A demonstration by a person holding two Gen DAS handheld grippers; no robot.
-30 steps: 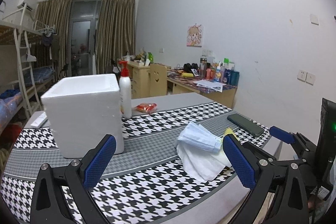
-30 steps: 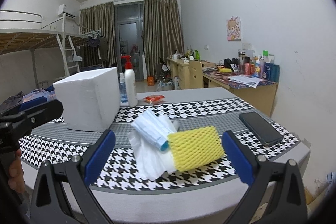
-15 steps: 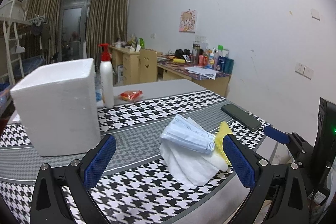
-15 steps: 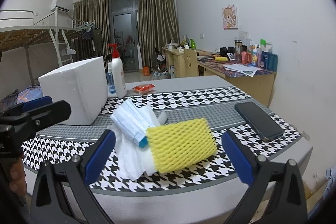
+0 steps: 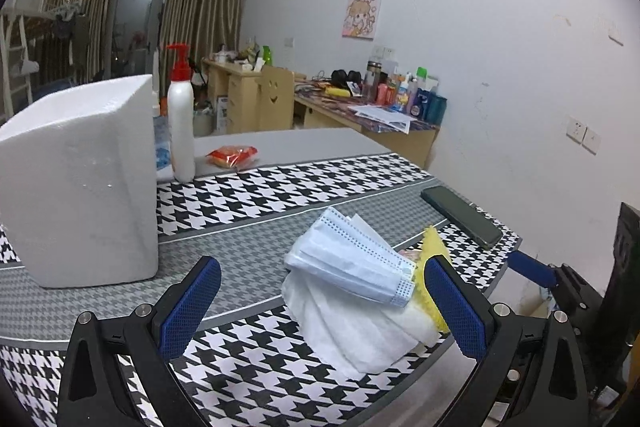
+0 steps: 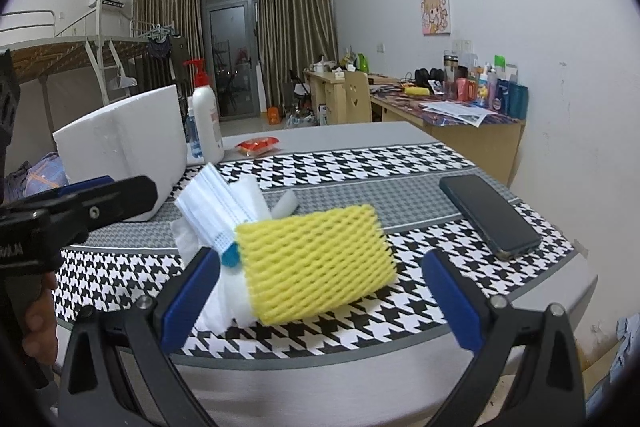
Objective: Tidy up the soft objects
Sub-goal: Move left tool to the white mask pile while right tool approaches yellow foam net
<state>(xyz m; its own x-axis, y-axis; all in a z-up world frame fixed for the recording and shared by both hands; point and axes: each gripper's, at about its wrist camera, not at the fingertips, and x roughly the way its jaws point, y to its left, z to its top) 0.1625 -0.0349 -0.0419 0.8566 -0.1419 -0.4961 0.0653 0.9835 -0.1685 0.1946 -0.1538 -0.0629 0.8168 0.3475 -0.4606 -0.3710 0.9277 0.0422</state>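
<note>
Houndstooth-patterned tablecloth (image 6: 400,163) carried a white foam box (image 5: 76,183), its inside out of sight. Both claws stood wide open and empty: the left gripper (image 5: 320,307) faced pale blue face masks (image 5: 348,259) on white tissue (image 5: 360,335), the right gripper (image 6: 320,301) framed a yellow foam mesh sleeve (image 6: 316,259).

My left gripper (image 5: 320,301) spread wide, empty — face masks (image 5: 350,261) on white cloth (image 5: 352,335) between fingers, foam box (image 5: 80,183) left — phone (image 5: 460,215) right
</note>
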